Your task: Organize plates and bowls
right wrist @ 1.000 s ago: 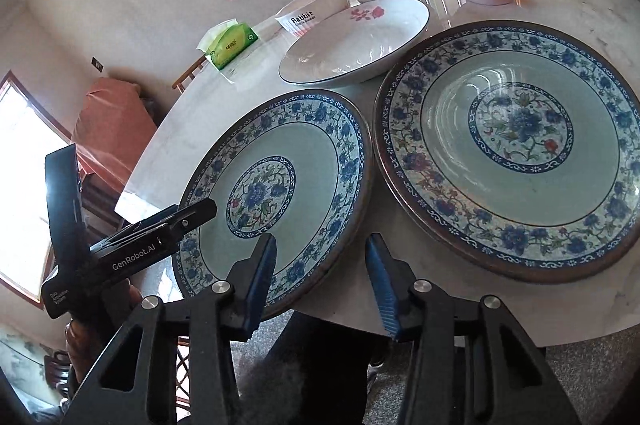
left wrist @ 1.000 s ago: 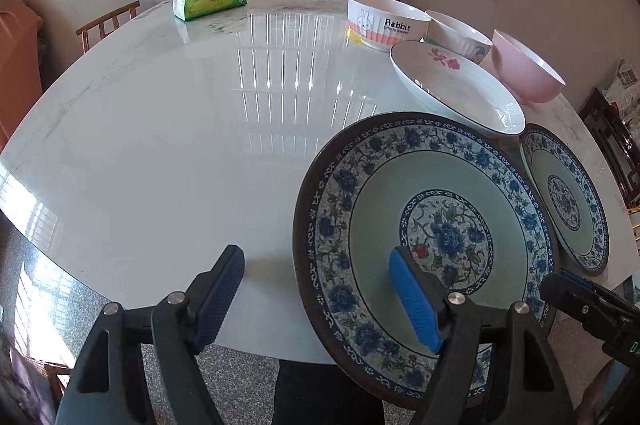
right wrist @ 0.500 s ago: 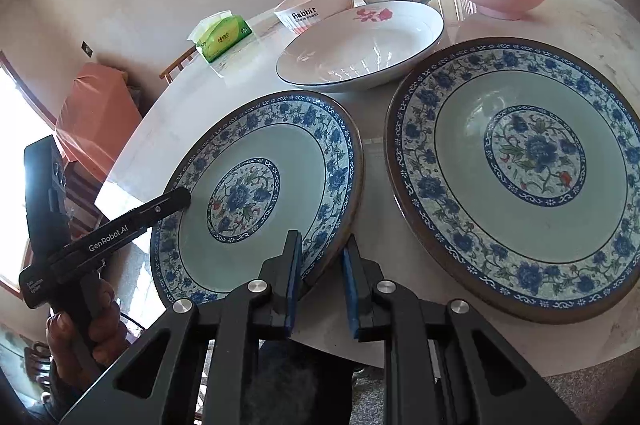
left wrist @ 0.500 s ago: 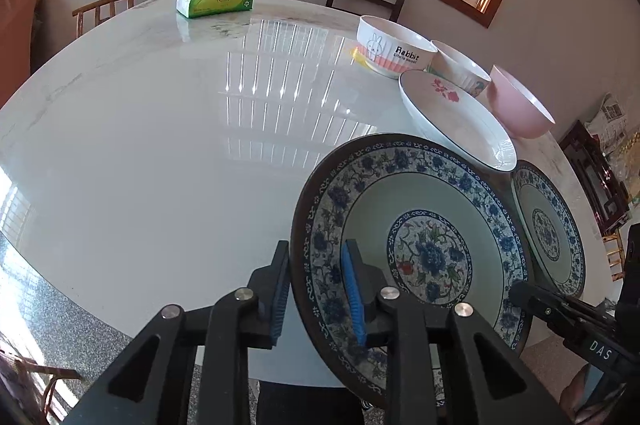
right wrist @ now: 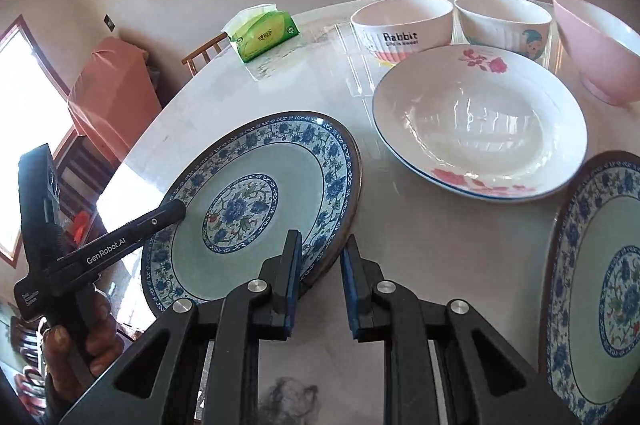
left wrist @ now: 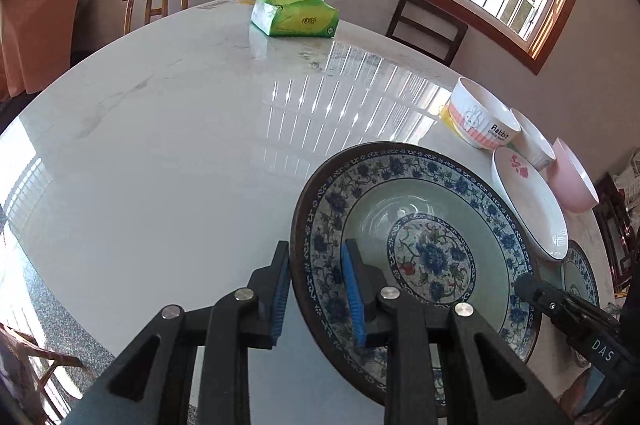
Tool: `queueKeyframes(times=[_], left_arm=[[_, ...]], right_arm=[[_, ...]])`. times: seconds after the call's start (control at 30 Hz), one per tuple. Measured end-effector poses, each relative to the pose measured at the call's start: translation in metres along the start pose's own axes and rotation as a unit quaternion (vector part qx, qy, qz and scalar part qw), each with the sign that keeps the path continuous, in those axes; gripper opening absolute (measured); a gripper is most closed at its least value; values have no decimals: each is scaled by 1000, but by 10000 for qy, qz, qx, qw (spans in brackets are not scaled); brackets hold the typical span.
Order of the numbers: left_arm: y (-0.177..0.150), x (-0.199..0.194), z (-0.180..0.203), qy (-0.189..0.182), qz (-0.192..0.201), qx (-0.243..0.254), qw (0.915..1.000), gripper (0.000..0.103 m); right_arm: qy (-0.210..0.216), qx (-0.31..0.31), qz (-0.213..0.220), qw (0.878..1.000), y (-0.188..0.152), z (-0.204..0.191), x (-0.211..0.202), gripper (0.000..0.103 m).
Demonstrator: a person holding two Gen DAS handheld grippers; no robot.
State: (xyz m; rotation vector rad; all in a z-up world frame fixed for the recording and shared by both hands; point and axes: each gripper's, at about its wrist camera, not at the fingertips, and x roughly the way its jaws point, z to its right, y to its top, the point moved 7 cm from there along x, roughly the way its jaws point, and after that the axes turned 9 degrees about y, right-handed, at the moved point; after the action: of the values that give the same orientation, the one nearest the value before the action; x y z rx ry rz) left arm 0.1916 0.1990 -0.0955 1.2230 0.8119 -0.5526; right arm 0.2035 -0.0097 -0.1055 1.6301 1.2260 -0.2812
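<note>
A blue-and-white floral plate [left wrist: 420, 253] is tilted, its left side raised off the white table [left wrist: 180, 145]. My left gripper [left wrist: 316, 289] is shut on its left rim. My right gripper [right wrist: 320, 281] is shut on the same plate's [right wrist: 248, 201] right rim. A second blue floral plate [right wrist: 600, 289] lies flat at the right. A white plate with red flowers [right wrist: 480, 129] sits behind. A Rabbit bowl [right wrist: 404, 25], a white cartoon bowl [right wrist: 504, 19] and a pink bowl [right wrist: 600, 53] stand in a row at the back.
A green tissue pack [left wrist: 296, 13] lies at the table's far side. Wooden chairs [left wrist: 428, 25] stand behind the table under the window. An orange-covered piece of furniture [right wrist: 112, 93] stands at the left wall. The table's near edge [left wrist: 60, 309] is close to both grippers.
Both grippers closed on opposite rims of the left blue floral plate and have lifted and tilted it. Both views have swung left with it.
</note>
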Motion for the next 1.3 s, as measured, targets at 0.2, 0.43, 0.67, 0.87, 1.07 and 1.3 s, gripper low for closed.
queueKeyframes(times=[0.2, 0.43, 0.67, 0.87, 1.07, 1.3], left_arm=[[7, 11, -24, 323, 82, -32, 9994, 21], [6, -5, -28, 1185, 743, 186, 9900, 41], [-7, -56, -21, 1273, 1172, 171, 9848, 70], [-39, -93, 67, -711, 684, 202, 9949, 85], [-79, -83, 190, -2006, -116, 1077, 9737, 85], [-92, -44, 263, -2326, -761, 1043, 9640, 85]], right_arm=[[44, -114, -98, 9999, 9, -10, 25, 18], [-140, -349, -53, 9993, 5, -9, 25, 22], [-289, -572, 741, 9952, 7, 1, -53, 27], [-760, -205, 1224, 9894, -28, 59, -164, 44], [-1509, 485, 1240, 9795, -72, 147, -237, 50], [-1091, 1166, 1313, 9784, -85, 209, -253, 50]])
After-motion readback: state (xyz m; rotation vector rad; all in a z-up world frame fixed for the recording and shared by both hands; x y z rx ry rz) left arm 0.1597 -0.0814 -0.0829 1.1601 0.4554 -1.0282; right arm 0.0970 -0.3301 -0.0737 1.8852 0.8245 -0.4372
